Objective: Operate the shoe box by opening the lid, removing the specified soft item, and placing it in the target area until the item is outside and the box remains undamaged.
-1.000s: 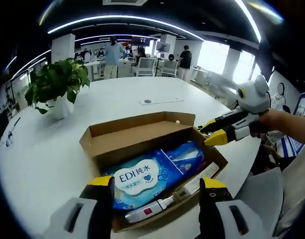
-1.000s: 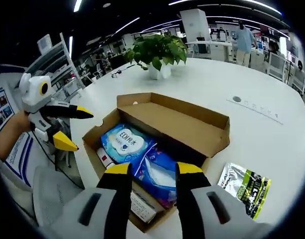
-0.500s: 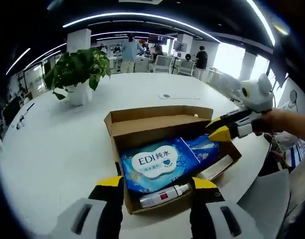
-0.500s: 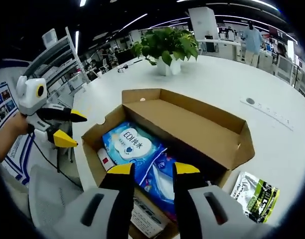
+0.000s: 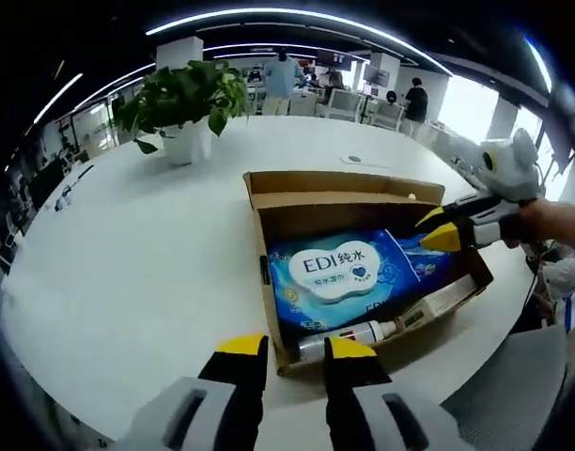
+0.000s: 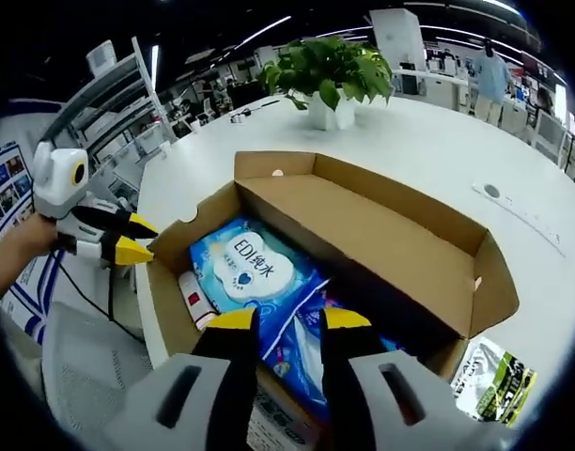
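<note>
Box (image 6: 363,235) open; green packet (image 6: 494,385) beside it.

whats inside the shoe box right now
In the open shoe box: a blue EDI wet wipes pack, a second blue pack beside it, a white tube with a red label and a flat carton. Anything beneath them is covered.

Potted plant (image 5: 186,99) on white table (image 5: 128,254) — green packet (image 6: 492,381) nearby.

Open-plan office, round white table (image 5: 128,272), potted plant (image 5: 186,108), desks and chairs (image 5: 349,103) behind, ceiling strip lights (image 5: 269,14)
</note>
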